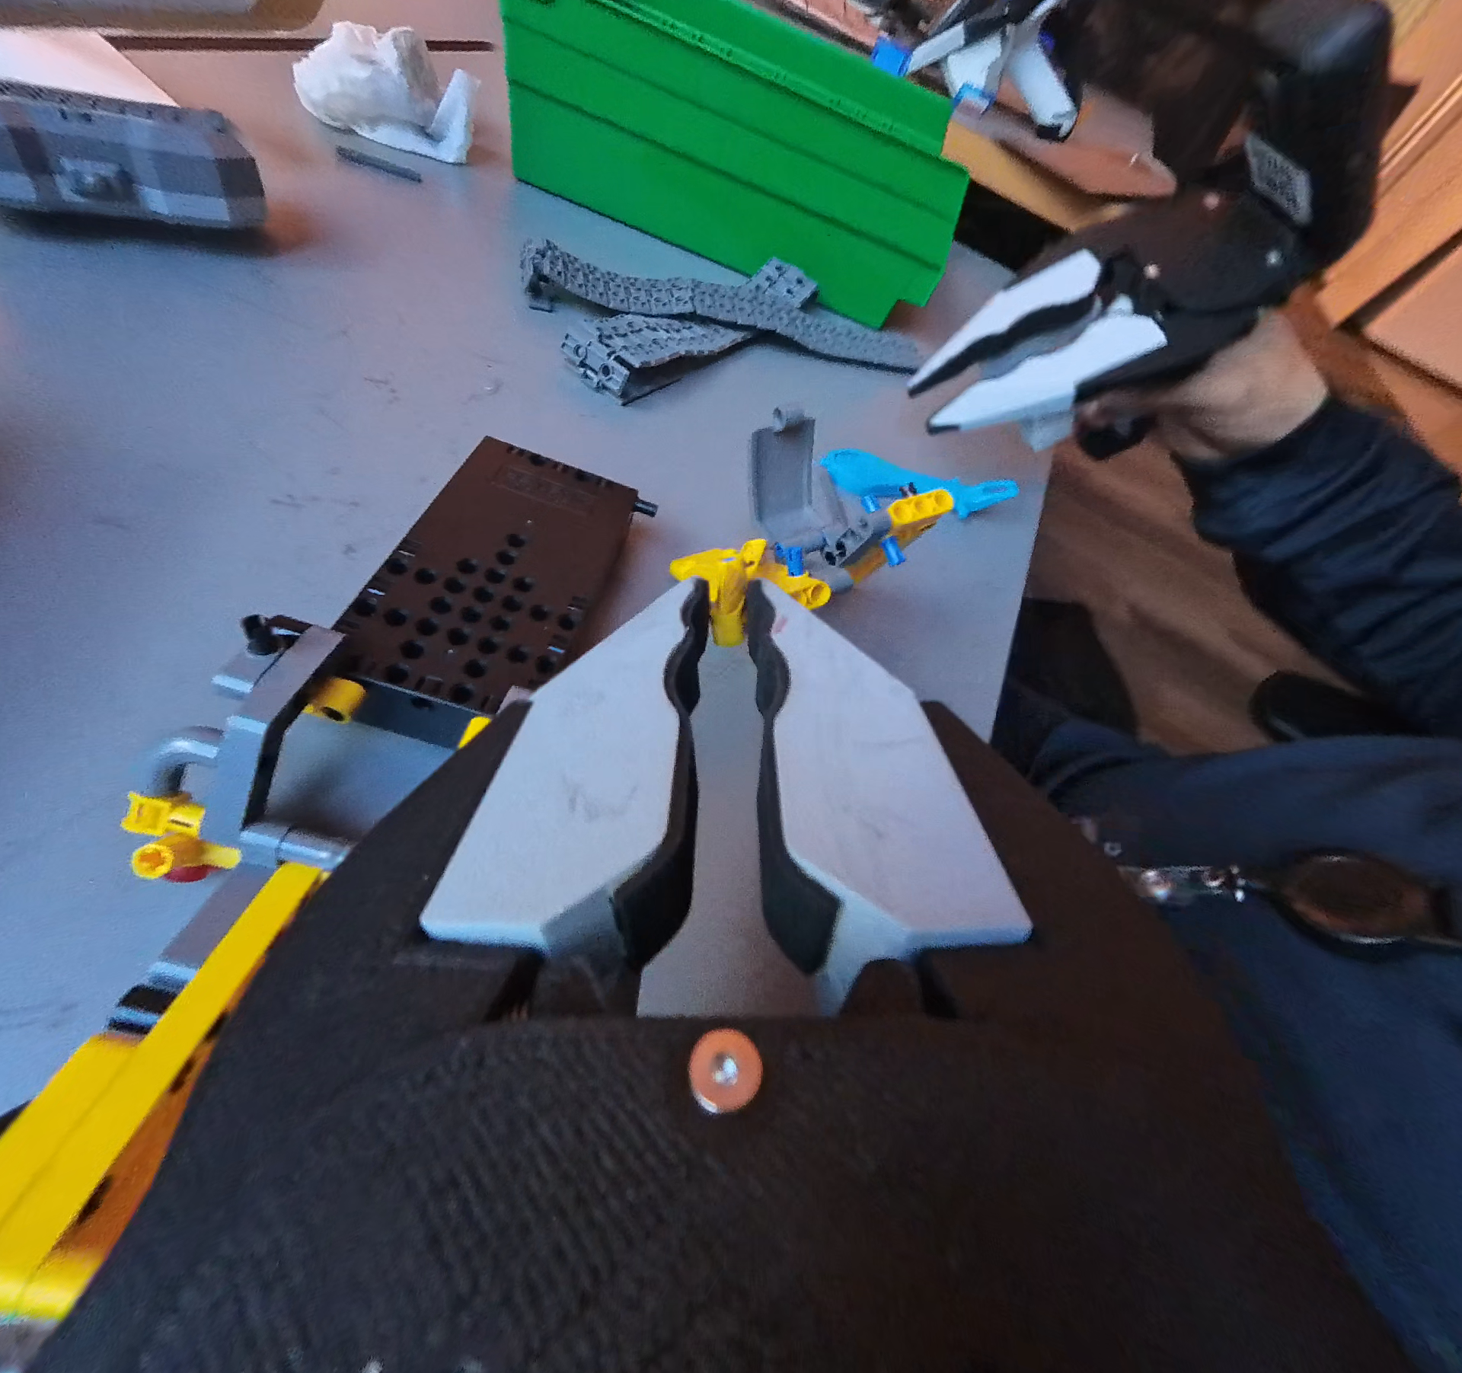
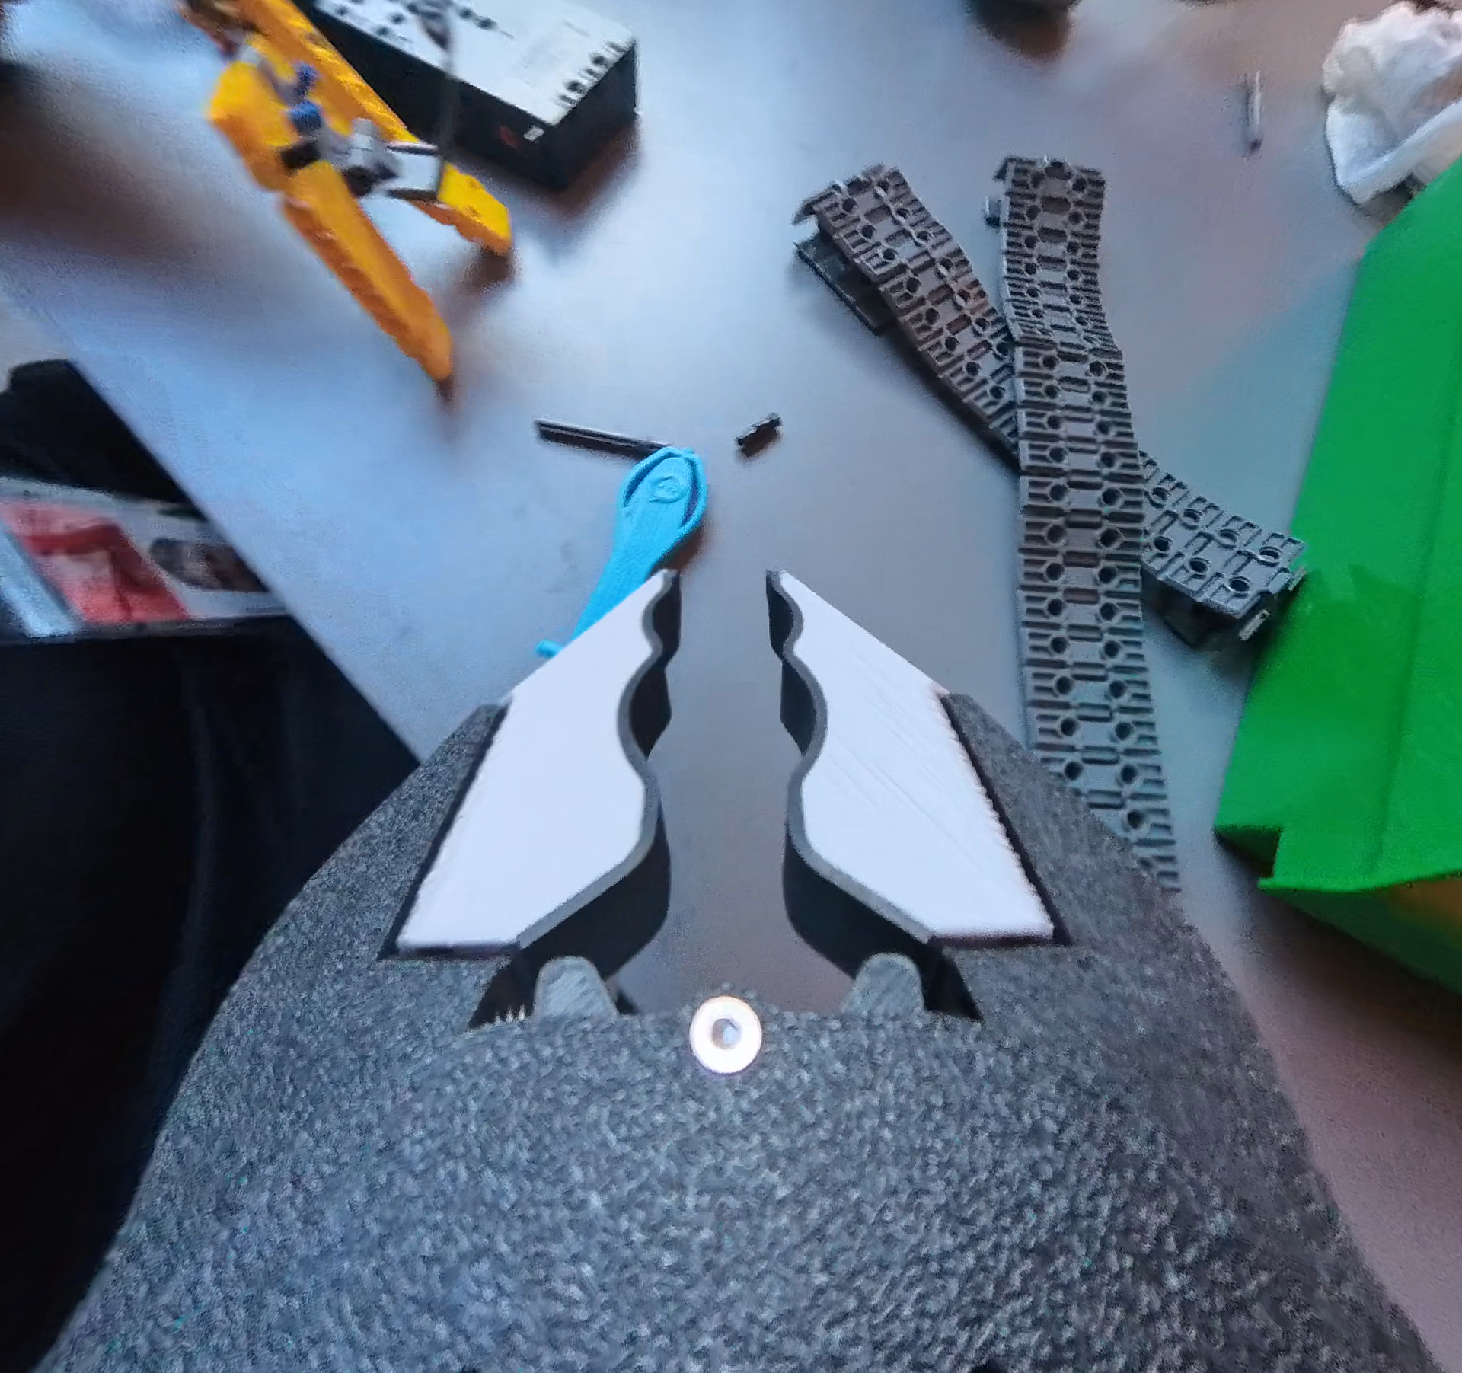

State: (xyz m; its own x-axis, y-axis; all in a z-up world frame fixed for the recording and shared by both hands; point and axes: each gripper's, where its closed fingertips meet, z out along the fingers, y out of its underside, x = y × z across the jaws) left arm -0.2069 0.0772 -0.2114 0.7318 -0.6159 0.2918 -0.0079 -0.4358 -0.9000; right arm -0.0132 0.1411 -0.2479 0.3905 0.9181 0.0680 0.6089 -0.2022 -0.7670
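Observation:
My left gripper (image 1: 724,601) is shut on a yellow connector (image 1: 726,590) at the end of a small yellow and grey brick assembly (image 1: 823,520) with blue pins, near the table's right edge. A blue plastic tool (image 1: 894,474) shows just behind the assembly. My right gripper (image 2: 721,583) is open and empty, hovering over the grey table (image 2: 870,306). The blue tool (image 2: 660,512) lies partly under its left finger. In the left wrist view the right gripper (image 1: 929,403) is held by a hand in the air beyond the assembly.
A black box with holes (image 1: 475,583) joined to grey and yellow beams (image 1: 158,979) lies left of my left gripper. Grey track strips (image 2: 1068,465), a black axle (image 2: 601,437) and a small pin (image 2: 758,433) lie ahead. A green bin (image 1: 712,124) and crumpled tissue (image 1: 372,81) stand farther off.

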